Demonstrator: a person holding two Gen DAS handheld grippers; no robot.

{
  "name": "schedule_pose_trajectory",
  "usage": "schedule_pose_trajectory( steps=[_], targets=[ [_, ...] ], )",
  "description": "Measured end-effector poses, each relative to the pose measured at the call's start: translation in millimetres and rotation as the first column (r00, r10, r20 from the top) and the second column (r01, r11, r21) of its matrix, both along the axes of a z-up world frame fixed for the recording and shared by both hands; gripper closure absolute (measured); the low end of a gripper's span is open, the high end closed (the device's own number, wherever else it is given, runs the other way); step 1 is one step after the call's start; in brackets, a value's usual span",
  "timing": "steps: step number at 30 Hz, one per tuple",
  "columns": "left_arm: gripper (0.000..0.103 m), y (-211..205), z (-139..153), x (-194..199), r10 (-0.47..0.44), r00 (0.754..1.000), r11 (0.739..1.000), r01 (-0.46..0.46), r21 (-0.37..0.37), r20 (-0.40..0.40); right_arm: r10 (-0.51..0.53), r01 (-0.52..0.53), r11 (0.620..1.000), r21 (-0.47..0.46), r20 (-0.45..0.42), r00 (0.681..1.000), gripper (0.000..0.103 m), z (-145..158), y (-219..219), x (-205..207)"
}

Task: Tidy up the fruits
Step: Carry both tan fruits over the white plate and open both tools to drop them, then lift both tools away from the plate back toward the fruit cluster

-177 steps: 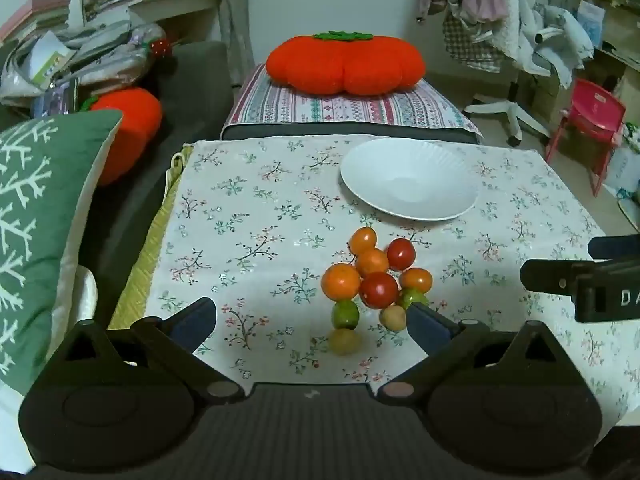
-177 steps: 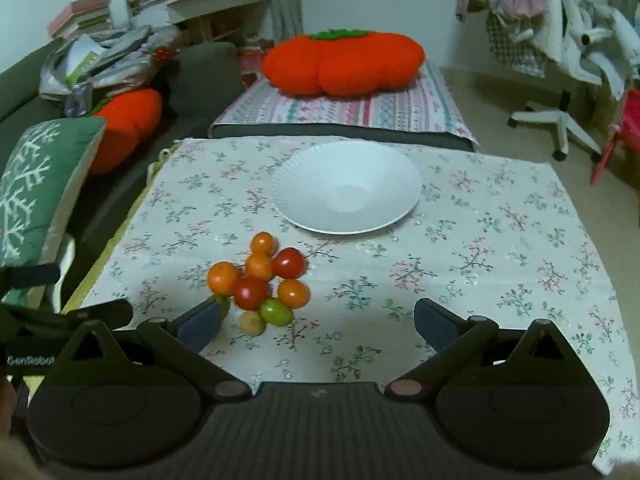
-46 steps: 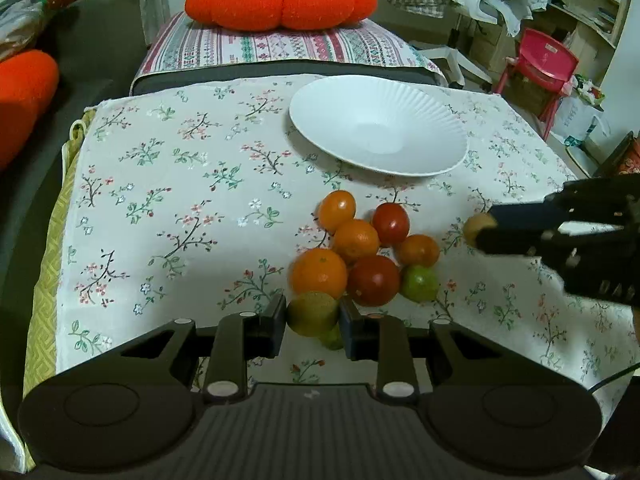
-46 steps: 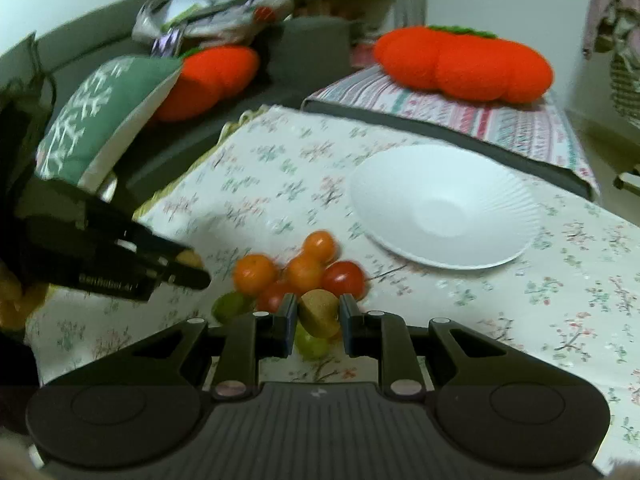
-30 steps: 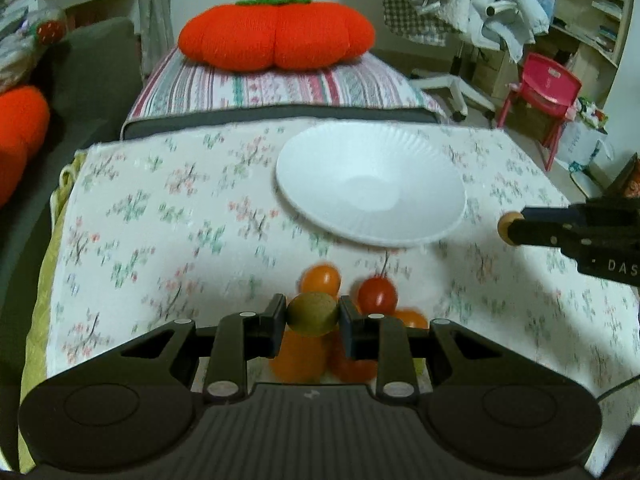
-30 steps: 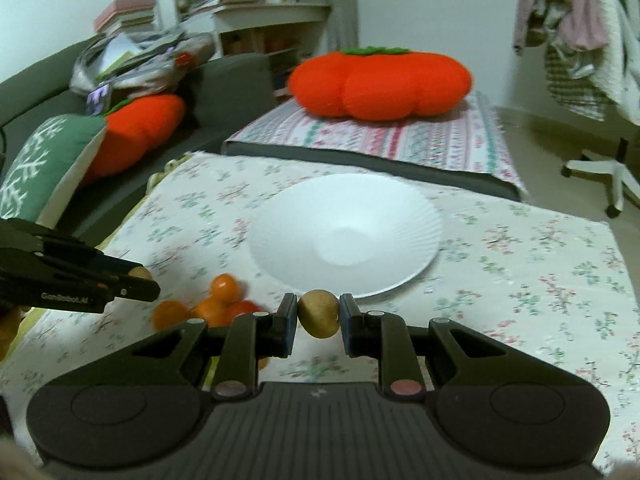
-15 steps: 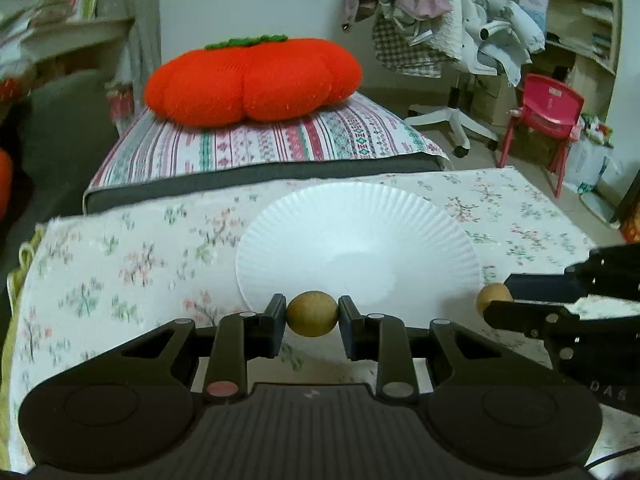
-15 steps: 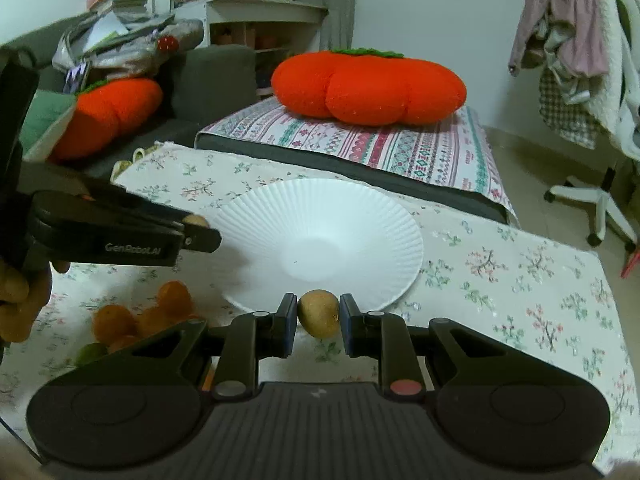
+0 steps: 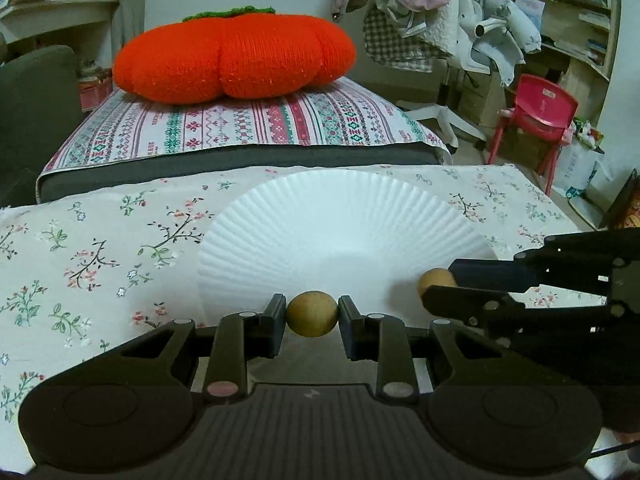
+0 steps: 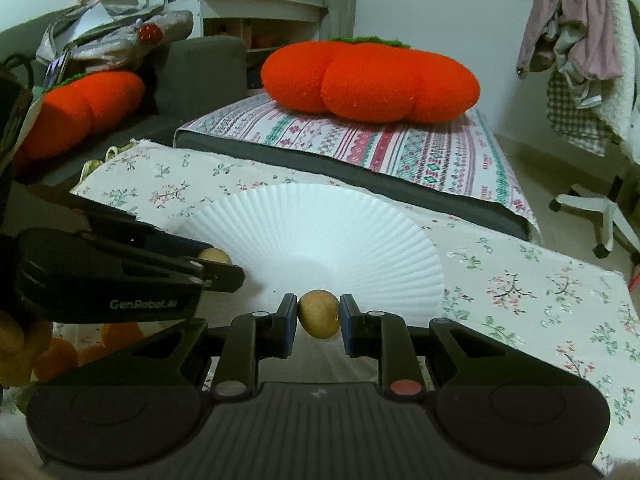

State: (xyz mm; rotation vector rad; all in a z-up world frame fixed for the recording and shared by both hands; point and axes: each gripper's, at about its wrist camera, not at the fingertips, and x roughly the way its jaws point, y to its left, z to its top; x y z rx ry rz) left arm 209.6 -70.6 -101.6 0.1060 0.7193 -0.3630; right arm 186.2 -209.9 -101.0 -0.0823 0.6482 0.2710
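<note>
Holding 2 brown fruits (image 9: 312,313) (image 10: 319,313) over 1 white plate (image 9: 340,216).

Plate (image 9: 340,220) white ribbed paper, matt; tablecloth (image 9: 80,248) floral cloth; pumpkin cushion (image 9: 234,58) fuzzy orange knit.

Both wrist views show a dim room under soft, cool indoor light with a greenish cast, and the source is out of view. The white plate (image 9: 340,232) is the brightest area, with mild glare on its ribs and soft grey shadows beneath the grippers, while the black gripper bodies along the bottom show little detail. The fisheye lens bends straight lines at the edges and darkens the corners; the centre is fairly sharp, the far shelves (image 10: 256,4) and hanging clothes (image 9: 404,4) are grainy and soft, and a blurred pale shape sits at the bottom edge of the right view.
</note>
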Motion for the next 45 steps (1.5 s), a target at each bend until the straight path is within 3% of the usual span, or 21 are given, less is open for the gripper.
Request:
schedule_pose_trajectory(
  steps=[6, 9, 12, 17, 22, 29, 33, 38, 42, 45],
  targets=[
    [0.096, -4.9, -4.4, -1.1, -0.004, 1.000, 1.000, 0.004, 0.026, 0.005, 0.001, -0.001, 1.000, 0.000, -0.024, 1.000, 0.082, -3.5, 3.3, 4.2],
    [0.085, -4.2, -1.9, -1.5, -0.004, 1.000, 0.999, 0.005, 0.033, -0.002, -0.004, 0.004, 1.000, 0.006, -0.034, 0.999, 0.079, -3.4, 2.0, 3.5],
    [0.083, 0.6, 4.5, -3.4, 0.007, 1.000, 0.999, -0.007, 0.047, -0.006, -0.023, 0.024, 0.999, 0.038, -0.036, 0.999, 0.076, 1.1, -4.7, 2.8],
    [0.080, 18.4, 19.2, -7.8, 0.038, 0.999, 0.998, -0.037, 0.046, -0.031, -0.068, 0.070, 0.995, 0.065, -0.045, 0.997, 0.074, 14.4, -15.5, -3.5],
    [0.073, 38.8, 38.6, -23.5, 0.067, 0.997, 0.996, -0.065, 0.068, -0.033, -0.060, 0.065, 0.991, 0.114, -0.045, 0.997, 0.061, 35.1, -19.2, -14.5],
    [0.062, 53.5, 63.3, -56.2, 0.104, 0.993, 0.992, -0.100, 0.079, -0.053, -0.046, 0.063, 0.981, 0.184, -0.093, 0.995, 0.060, 60.5, -13.3, -33.4],
    [0.053, 52.7, 75.2, -79.1, 0.094, 0.994, 0.992, -0.089, 0.089, -0.050, -0.021, 0.044, 0.979, 0.198, -0.118, 0.993, 0.047, 73.3, -5.3, -54.0],
    [0.034, 56.2, 86.5, -108.9, 0.104, 0.994, 0.987, -0.099, 0.126, -0.028, 0.008, 0.023, 0.975, 0.222, -0.136, 0.991, 0.040, 82.3, -1.1, -79.7],
    [0.027, 62.8, 90.6, -122.7, 0.148, 0.989, 0.980, -0.143, 0.136, -0.026, -0.012, 0.044, 0.974, 0.222, -0.143, 0.990, 0.019, 84.6, -0.8, -93.1],
    [0.021, 64.3, 93.4, -131.1, 0.171, 0.985, 0.978, -0.165, 0.130, -0.035, -0.034, 0.071, 0.972, 0.225, -0.166, 0.986, 0.011, 85.3, -1.1, -97.2]
  ],
)
